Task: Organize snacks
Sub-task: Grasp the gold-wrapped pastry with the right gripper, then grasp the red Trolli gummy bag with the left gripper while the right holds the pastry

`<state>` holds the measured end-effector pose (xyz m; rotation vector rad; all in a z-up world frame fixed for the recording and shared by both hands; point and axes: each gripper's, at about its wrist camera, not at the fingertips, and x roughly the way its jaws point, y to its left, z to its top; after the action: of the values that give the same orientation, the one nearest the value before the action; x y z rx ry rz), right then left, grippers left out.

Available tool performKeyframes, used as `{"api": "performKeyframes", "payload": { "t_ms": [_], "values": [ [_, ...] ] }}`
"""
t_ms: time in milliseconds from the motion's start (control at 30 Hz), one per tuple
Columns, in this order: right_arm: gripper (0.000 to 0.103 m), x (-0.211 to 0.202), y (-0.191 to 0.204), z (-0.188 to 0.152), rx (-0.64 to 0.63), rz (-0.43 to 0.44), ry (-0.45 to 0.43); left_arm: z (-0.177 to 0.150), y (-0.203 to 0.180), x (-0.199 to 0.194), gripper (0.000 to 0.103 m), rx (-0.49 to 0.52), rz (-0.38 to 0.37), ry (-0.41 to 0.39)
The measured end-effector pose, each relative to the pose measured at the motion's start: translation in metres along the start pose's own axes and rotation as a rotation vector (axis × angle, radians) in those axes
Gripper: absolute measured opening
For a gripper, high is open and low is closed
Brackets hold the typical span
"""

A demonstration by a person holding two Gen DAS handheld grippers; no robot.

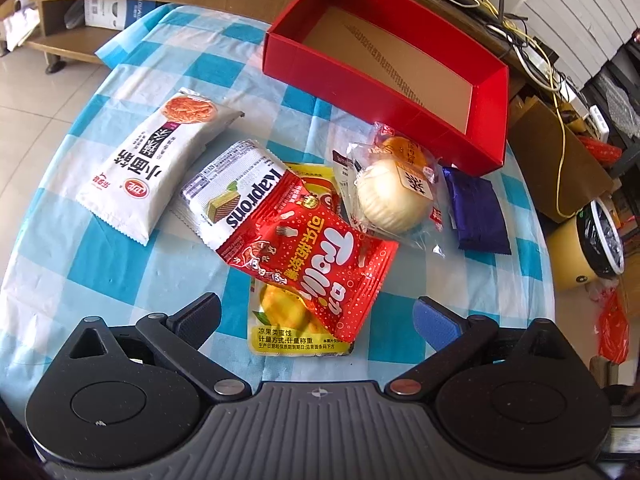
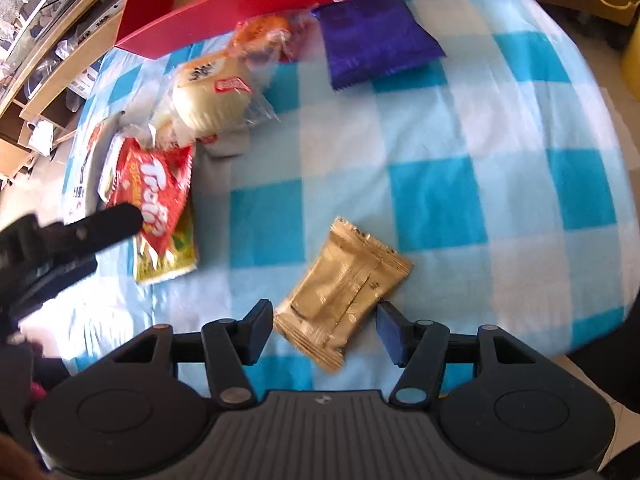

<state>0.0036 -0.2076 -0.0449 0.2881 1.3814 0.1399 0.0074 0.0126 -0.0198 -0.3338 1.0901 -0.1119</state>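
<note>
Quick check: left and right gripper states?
Left gripper: open, holding nothing, over the Trolli packet.
Right gripper: open around the gold packet, not clamped.

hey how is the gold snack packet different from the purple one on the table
The gold packet lies close, between the open fingers of the right gripper; the purple packet lies far off beside the red box. Gold looks smaller and crinkled, purple broader and smoother. Both lie flat on the checked cloth.
</note>
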Motion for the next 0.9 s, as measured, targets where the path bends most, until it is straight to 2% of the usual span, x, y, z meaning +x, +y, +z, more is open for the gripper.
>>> {"api": "performKeyframes", "payload": {
  "t_ms": [67, 100, 133, 300, 433, 600, 767, 900],
  "values": [
    [0.072, 0.002, 0.014, 0.001, -0.075, -0.054, -0.031, 0.001, 0.002, -0.001, 0.103, -0.013, -0.006, -0.003],
    [0.066, 0.004, 0.02, 0.002, -0.116, -0.069, -0.052, 0.002, 0.003, -0.002, 0.103, -0.02, -0.008, -0.004],
    [0.065, 0.006, 0.024, 0.005, -0.14, -0.098, -0.062, 0.002, 0.003, -0.002, 0.103, -0.025, -0.011, -0.005],
    [0.059, 0.014, 0.035, 0.022, -0.273, -0.136, -0.077, 0.001, 0.003, -0.001, 0.103, -0.021, -0.007, -0.003],
    [0.056, 0.01, 0.03, 0.012, -0.363, -0.148, -0.085, 0.002, 0.007, 0.001, 0.103, -0.026, 0.016, -0.009],
    [0.054, 0.001, 0.021, 0.01, -0.408, -0.125, -0.132, 0.008, 0.018, 0.006, 0.1, -0.106, 0.021, 0.009],
    [0.054, 0.002, 0.021, 0.022, -0.449, -0.091, -0.171, 0.017, 0.017, 0.023, 0.082, -0.211, 0.062, 0.045],
    [0.054, 0.005, 0.011, 0.027, -0.425, -0.027, -0.15, 0.021, 0.001, 0.04, 0.081, -0.239, 0.121, 0.065]
  ]
}}
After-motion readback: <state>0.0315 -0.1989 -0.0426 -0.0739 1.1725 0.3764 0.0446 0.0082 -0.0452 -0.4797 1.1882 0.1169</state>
